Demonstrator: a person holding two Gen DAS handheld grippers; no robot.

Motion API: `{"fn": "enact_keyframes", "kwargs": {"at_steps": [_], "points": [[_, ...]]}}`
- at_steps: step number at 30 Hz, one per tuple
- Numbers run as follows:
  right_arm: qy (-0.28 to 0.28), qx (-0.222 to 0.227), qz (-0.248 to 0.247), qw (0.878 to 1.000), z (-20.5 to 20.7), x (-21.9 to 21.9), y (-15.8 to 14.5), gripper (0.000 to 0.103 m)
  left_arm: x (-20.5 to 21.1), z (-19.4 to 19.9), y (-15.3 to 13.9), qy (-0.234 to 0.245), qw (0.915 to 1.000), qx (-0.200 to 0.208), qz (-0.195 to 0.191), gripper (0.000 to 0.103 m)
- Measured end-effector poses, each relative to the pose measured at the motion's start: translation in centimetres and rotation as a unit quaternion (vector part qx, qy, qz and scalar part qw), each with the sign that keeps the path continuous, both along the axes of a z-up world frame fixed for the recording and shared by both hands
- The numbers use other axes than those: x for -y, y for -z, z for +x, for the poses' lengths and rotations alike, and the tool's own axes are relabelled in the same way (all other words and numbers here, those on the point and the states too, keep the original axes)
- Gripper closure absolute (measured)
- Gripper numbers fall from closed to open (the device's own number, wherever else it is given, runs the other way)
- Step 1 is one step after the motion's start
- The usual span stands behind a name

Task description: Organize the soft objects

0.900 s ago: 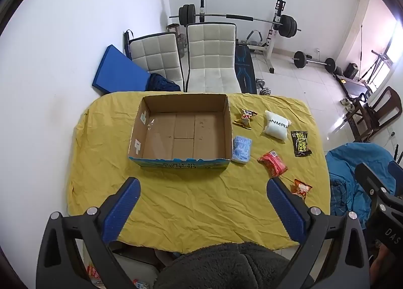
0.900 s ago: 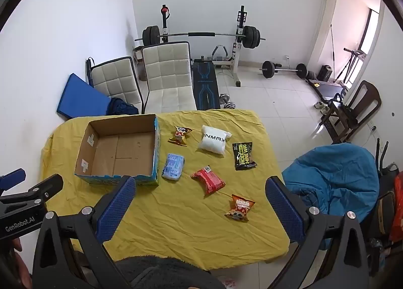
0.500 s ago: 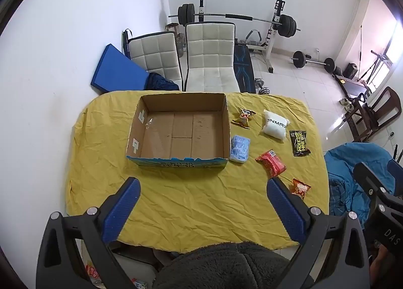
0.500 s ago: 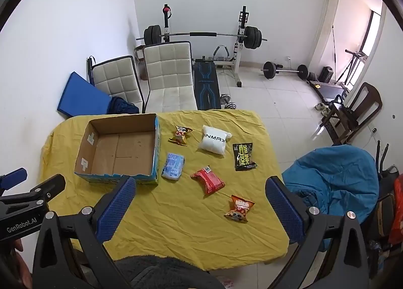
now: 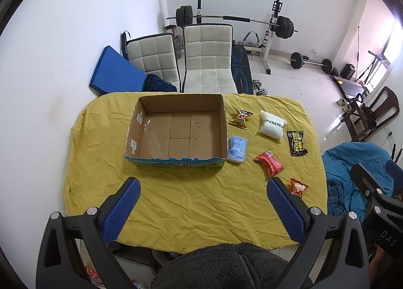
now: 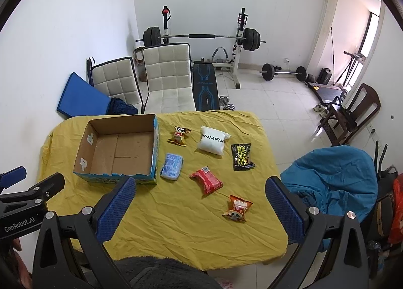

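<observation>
I hold both grippers high above a table draped in a wrinkled yellow cloth (image 5: 176, 203), each tilted steeply downward. My left gripper (image 5: 202, 188) has its jaws spread as wide as they go, ribbed blue pads facing each other, with nothing between them. My right gripper (image 6: 200, 188) is spread just as wide and also holds nothing.

Ahead of the left jaws sits an open cardboard box (image 5: 176, 130), rectangular, plain brown inside, with a blue printed outer wall; its long axis runs across my view. It is empty.

The soft packets lie to the right of the box on the cloth. A pale blue, pillowy packet (image 6: 172, 166) lies just beside the box's right wall, its long axis pointing away from me. Beyond it is a small crinkly brown snack bag (image 6: 179, 135). Right of that rests a puffy white plastic pouch (image 6: 212, 140) with dark lettering. A flat black packet (image 6: 242, 157) with yellow text lies farther right, long axis pointing away. A glossy red packet (image 6: 206, 180) lies ahead, between the right jaws, angled diagonally. An orange snack bag (image 6: 238, 207) lies nearest, just inside the right-hand pad.

A dark fleecy sleeve (image 5: 221, 266) fills the bottom of the left view.
</observation>
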State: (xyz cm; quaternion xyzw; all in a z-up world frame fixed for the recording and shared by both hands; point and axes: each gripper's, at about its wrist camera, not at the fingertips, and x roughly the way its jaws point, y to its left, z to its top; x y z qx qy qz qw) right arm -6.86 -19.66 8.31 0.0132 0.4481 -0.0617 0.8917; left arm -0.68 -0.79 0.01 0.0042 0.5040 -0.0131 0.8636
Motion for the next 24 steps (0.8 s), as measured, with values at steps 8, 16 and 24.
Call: {"fn": "enact_keyframes", "kwargs": {"at_steps": [8, 16, 24], "points": [[0.0, 0.003, -0.001, 1.0, -0.3, -0.2, 0.0, 0.0, -0.3, 0.0, -0.3, 0.0, 1.0, 0.002, -0.001, 0.0], [-0.003, 0.006, -0.004, 1.0, -0.7, -0.5, -0.7, 0.0, -0.5, -0.1, -0.6, -0.003, 1.0, 0.003, -0.001, 0.0], [-0.005, 0.013, -0.008, 1.0, -0.8, -1.0, -1.3, 0.0, -1.3, -0.4, -1.4, -0.006, 0.9999, 0.008, -0.003, 0.0]]}}
